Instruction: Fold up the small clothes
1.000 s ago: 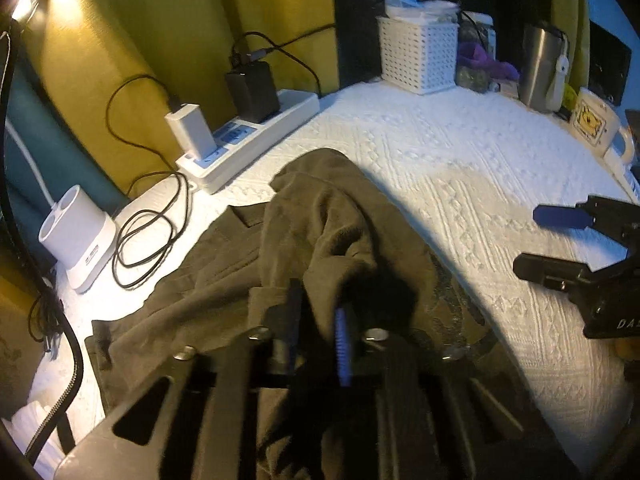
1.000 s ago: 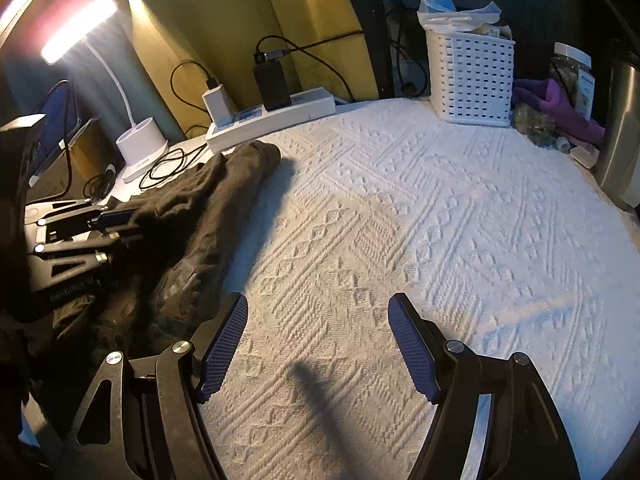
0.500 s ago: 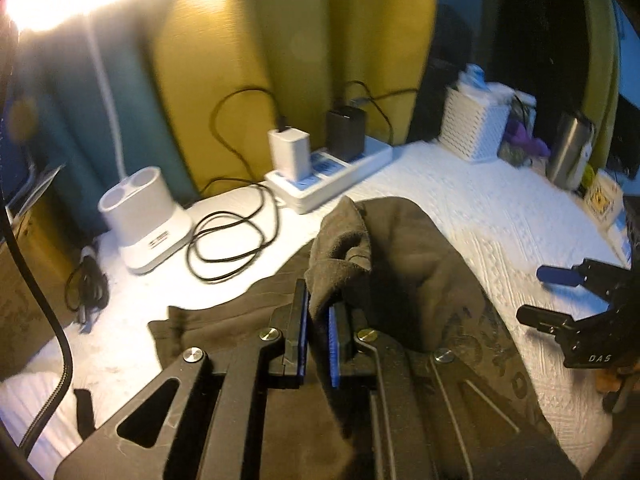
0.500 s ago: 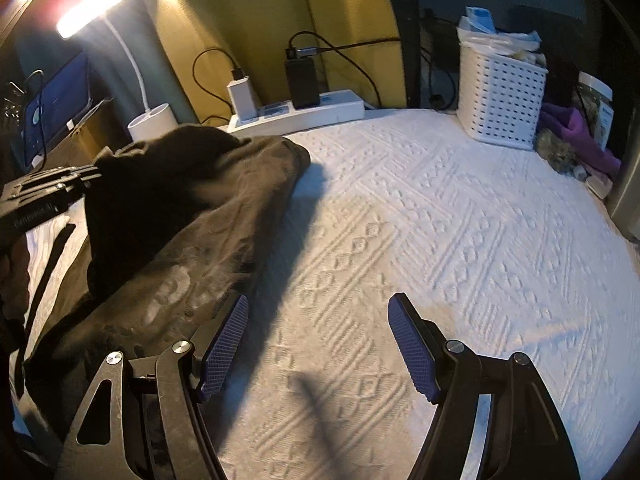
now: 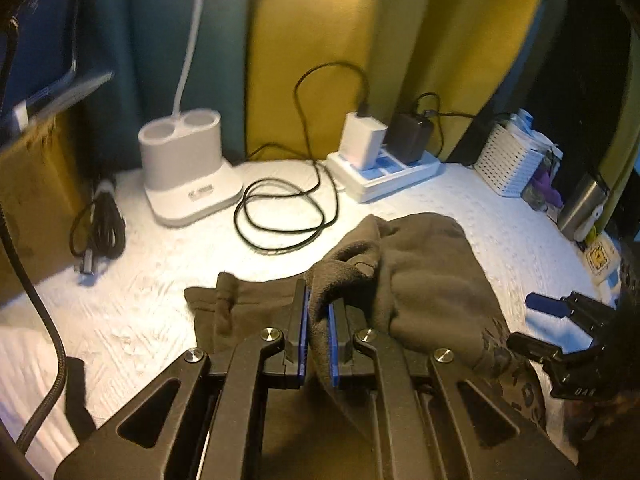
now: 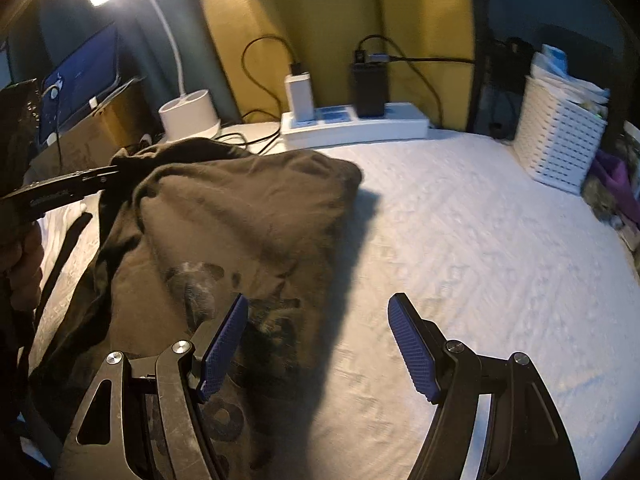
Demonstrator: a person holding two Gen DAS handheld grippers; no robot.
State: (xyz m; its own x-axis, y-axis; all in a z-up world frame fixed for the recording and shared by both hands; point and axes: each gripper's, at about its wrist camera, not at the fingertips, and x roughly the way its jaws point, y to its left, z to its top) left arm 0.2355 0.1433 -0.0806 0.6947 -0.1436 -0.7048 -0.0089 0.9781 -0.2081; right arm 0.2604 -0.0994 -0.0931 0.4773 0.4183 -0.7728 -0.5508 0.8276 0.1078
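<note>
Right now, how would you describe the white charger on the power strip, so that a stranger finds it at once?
Look to the back of the white textured bed cover, where a white power strip lies before the yellow curtain. Two adapters stand plugged in it. The white charger is the one nearer the lamp base, with a black cable at its top; its neighbour is the black adapter.

Right hand-held gripper (image 6: 316, 344) gapes above the brown garment (image 6: 240, 220).
</note>
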